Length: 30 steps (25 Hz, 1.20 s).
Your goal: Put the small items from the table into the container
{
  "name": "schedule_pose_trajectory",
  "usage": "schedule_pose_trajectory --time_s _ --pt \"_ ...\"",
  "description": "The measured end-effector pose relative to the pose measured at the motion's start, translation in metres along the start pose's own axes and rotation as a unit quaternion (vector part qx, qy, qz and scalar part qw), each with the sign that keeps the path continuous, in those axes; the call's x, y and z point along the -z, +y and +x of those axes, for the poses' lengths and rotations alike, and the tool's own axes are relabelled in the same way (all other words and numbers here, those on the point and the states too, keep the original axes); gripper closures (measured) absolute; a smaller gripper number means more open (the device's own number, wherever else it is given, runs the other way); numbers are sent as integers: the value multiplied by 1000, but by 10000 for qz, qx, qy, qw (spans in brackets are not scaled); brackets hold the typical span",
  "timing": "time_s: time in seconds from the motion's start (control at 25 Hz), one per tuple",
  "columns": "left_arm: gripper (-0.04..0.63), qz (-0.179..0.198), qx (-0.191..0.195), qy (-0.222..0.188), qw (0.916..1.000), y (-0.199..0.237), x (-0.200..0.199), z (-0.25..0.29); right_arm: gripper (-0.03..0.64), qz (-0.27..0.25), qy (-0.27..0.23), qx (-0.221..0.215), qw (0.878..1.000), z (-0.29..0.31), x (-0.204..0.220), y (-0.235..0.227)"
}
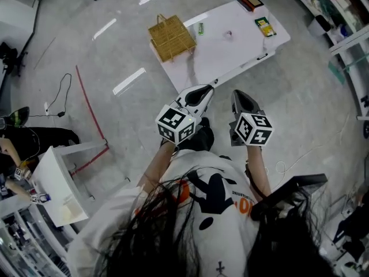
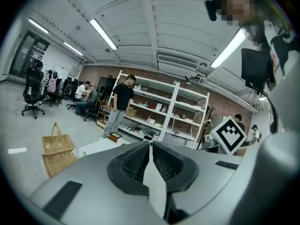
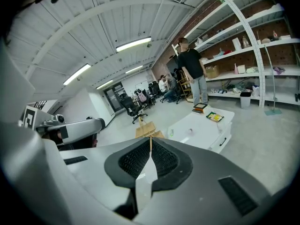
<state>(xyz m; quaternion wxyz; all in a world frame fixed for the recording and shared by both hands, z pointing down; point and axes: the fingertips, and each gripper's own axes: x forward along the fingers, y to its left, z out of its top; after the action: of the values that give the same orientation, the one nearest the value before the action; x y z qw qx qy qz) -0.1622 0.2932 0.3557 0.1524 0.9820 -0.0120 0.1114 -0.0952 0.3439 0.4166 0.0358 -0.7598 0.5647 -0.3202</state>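
Note:
A white table point(image 1: 242, 53) stands some way ahead of me on the grey floor. A wicker basket point(image 1: 171, 37) with handles sits at its left end. On the top lie a small green item point(image 1: 200, 29), a tiny pinkish item point(image 1: 229, 34), a yellow-green packet point(image 1: 265, 26) and an orange-and-black book point(image 1: 251, 2). My left gripper point(image 1: 206, 89) and right gripper point(image 1: 238, 94) are held side by side well short of the table, both shut and empty. The right gripper view shows the table point(image 3: 206, 130), the basket point(image 3: 147, 131) and the packet point(image 3: 214, 116) beyond its shut jaws.
A red line point(image 1: 89, 105) and white strips mark the floor to the left. A white cabinet point(image 1: 57, 183) stands at the lower left. Shelving point(image 2: 159, 116) lines the far wall, and a person point(image 2: 121, 104) stands beside it. Office chairs point(image 2: 33, 90) are at the far left.

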Motion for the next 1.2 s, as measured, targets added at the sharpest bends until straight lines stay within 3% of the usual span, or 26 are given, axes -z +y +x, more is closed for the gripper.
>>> schedule_pose_trajectory --time_s 0.32,0.8,1.2 --pt "580 -168 30 107 9998 70 -10 37 594 24 116 208 9997 63 -33 -18" --pt "580 -425 -108 160 9989 109 -16 84 594 -43 421 344 9985 116 -64 -70" --pt "580 -854 -994 72 9913 186 -21 147 594 -251 961 37 9950 224 -106 -146"
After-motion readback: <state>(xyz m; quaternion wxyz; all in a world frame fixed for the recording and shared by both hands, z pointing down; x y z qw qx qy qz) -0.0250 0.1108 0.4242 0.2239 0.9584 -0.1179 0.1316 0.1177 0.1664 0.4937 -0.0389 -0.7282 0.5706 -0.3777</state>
